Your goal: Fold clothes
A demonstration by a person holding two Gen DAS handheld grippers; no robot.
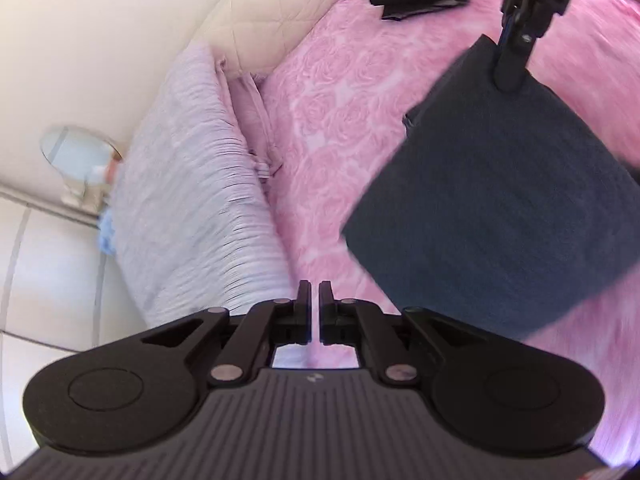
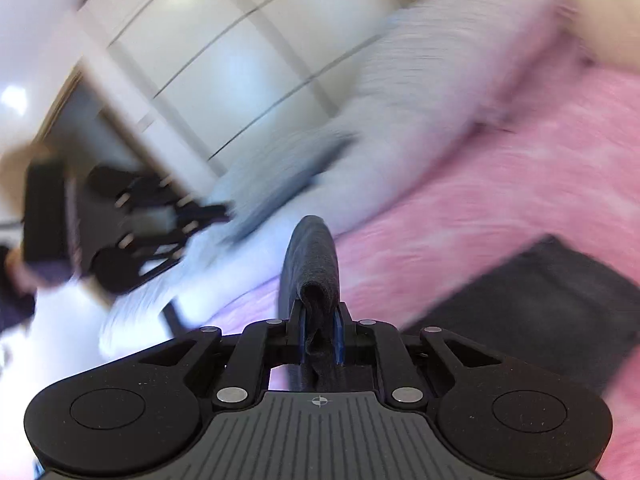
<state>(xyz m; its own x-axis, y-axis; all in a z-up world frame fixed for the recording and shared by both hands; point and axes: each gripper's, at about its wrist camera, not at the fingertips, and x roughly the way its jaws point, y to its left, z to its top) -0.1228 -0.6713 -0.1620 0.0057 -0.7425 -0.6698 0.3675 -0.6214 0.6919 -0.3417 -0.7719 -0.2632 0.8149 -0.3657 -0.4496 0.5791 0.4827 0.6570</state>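
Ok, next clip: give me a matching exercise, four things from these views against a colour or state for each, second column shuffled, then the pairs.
Things:
1. left gripper
2. right gripper
3. bedspread
4. pillow

States or colours:
A. pale lilac, ribbed, beside the headboard
B. shut on the dark grey folded cloth
C. pink with a rose pattern
D. shut, holding nothing

Pairs: 1-D, 2-B, 3-C, 4-A
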